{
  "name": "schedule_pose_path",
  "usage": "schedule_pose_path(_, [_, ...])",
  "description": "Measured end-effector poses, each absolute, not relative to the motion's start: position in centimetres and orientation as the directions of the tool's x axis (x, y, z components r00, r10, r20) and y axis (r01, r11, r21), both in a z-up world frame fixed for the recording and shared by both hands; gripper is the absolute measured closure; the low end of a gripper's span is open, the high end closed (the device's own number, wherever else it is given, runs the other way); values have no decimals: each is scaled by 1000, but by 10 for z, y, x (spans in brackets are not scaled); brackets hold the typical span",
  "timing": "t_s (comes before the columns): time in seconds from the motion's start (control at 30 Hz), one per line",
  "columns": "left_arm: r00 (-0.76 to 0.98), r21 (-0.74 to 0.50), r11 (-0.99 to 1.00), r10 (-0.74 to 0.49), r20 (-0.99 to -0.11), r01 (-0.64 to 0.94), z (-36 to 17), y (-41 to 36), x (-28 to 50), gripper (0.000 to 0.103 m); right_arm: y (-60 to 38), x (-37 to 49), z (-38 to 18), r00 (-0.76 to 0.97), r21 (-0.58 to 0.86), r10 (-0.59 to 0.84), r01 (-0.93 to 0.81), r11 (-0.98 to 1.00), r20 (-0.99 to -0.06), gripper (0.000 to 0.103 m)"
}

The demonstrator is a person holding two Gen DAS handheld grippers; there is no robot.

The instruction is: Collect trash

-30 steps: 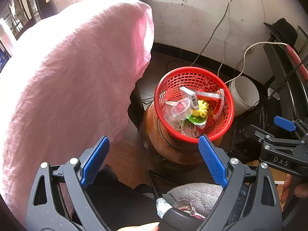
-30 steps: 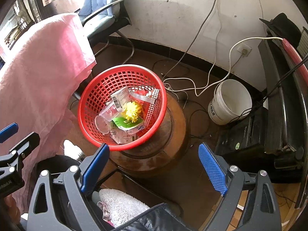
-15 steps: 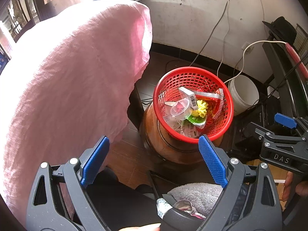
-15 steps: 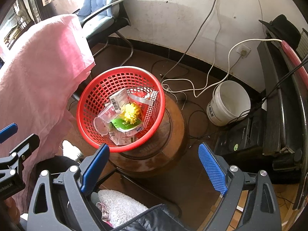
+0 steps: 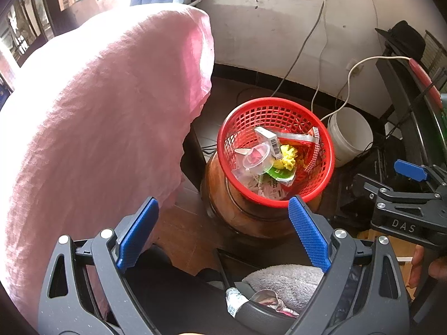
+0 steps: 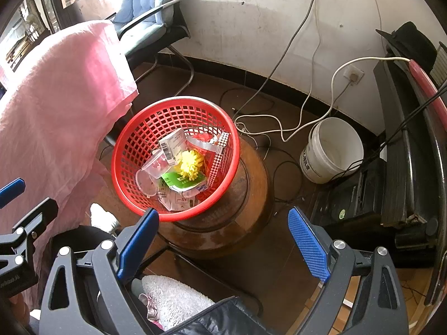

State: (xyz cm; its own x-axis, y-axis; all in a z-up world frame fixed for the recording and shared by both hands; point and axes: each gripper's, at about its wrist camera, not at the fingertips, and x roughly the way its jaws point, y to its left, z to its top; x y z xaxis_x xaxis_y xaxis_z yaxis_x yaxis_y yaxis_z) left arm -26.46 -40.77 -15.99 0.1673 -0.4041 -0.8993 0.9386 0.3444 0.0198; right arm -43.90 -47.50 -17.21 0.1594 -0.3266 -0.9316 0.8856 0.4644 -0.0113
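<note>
**Trash sitting in the red basket, both claws spread and empty**

Trash [image 6: 178,173] is lying inside the red basket [image 6: 134,145], which is resting on a round wooden stool [image 6: 245,195]. Among it, a white carton [image 6: 171,146] is showing a barcode, a clear plastic cup [image 6: 153,167] is lying on its side, a yellow frilly piece [image 6: 191,164] is sitting at the basket's middle, and a green-labelled packet [image 6: 178,181] is lying under it; its print is too small to read. The left claw [image 5: 220,237] and right claw [image 6: 220,237] are hovering near the basket, released and gripping nothing. "DAS" is showing on the right claw's body in the left view. A white bucket [image 6: 332,150] is standing right of the basket, pink cloth [image 5: 97,125] draping to its left.
</note>
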Motion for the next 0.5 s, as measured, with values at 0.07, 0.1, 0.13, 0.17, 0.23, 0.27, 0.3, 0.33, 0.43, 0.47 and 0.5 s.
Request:
schedule_pose_path(0.07, [170, 24, 341, -407, -898, 940, -159, -407, -266, 12, -475, -439, -172, 158, -12, -325, 885, 466, -932, 11])
schedule_pose_path(0.1, [169, 22, 341, -407, -897, 940, -159, -408, -266, 12, -475, -439, -173, 157, -14, -325, 884, 466, -932, 11])
schedule_pose_path(0.13, [170, 23, 341, -408, -897, 940, -159, -407, -266, 12, -475, -438, -173, 157, -14, -325, 884, 467, -933, 11])
schedule_pose_path(0.17, [171, 24, 342, -408, -897, 940, -159, -407, -266, 12, -475, -438, -173, 157, -14, -324, 884, 468, -933, 11])
schedule_pose_path(0.23, [170, 23, 342, -407, -897, 940, -159, -407, -266, 12, -475, -438, -173, 155, -16, -324, 884, 468, -933, 11])
schedule_pose_path(0.27, [169, 22, 340, -407, -898, 940, -159, -407, -266, 12, -475, -438, -174, 156, -15, -324, 883, 468, -933, 11])
schedule_pose_path(0.3, [169, 23, 340, -406, -898, 940, -159, -408, -266, 12, -475, -438, -174, 156, -15, -324, 883, 469, -933, 11])
schedule_pose_path(0.33, [172, 26, 343, -404, -898, 939, -159, -407, -266, 12, -475, -438, -174, 155, -17, -325, 883, 470, -933, 11])
schedule_pose_path(0.43, [172, 24, 345, -406, -898, 938, -159, -407, -265, 12, -474, -438, -174, 155, -18, -327, 883, 469, -932, 11])
schedule_pose_path(0.47, [173, 25, 346, -405, -898, 938, -159, -407, -265, 12, -474, -437, -173, 154, -19, -328, 883, 469, -932, 11])
schedule_pose_path(0.5, [173, 24, 348, -403, -899, 937, -159, -407, -264, 12, -474, -437, -173, 154, -20, -328, 883, 470, -932, 11])
